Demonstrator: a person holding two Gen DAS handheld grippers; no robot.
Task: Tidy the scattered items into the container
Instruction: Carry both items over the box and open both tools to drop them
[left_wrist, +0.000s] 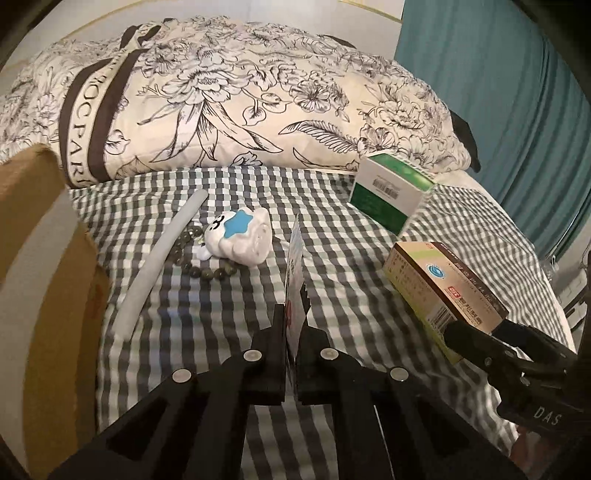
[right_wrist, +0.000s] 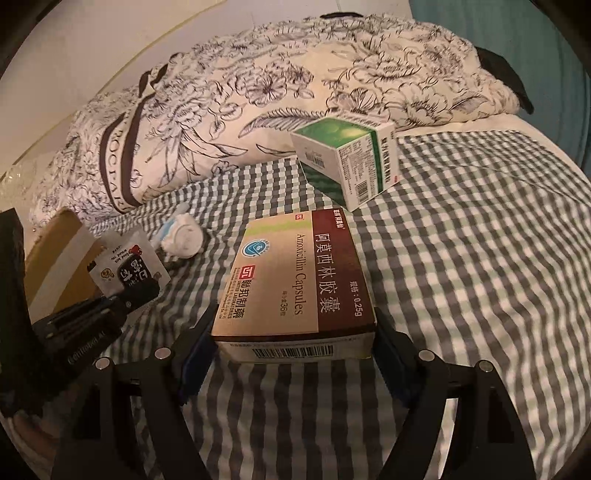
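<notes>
My left gripper (left_wrist: 294, 314) is shut on a small flat snack packet (left_wrist: 294, 266), held edge-on above the checked bedsheet; the packet's face shows in the right wrist view (right_wrist: 127, 267). My right gripper (right_wrist: 295, 328) is shut on a brown Amoxicillin box (right_wrist: 295, 280), also seen at the right of the left wrist view (left_wrist: 443, 284). A cardboard box (left_wrist: 44, 280) stands at the left. On the sheet lie a green and white box (left_wrist: 388, 192), a white toy with a blue star (left_wrist: 240, 236), a bead bracelet (left_wrist: 207, 266) and a white foam tube (left_wrist: 162, 258).
A floral pillow (left_wrist: 240, 107) lies across the back of the bed. A teal curtain (left_wrist: 498, 92) hangs at the right. The checked sheet (right_wrist: 480, 258) stretches to the right of the medicine boxes.
</notes>
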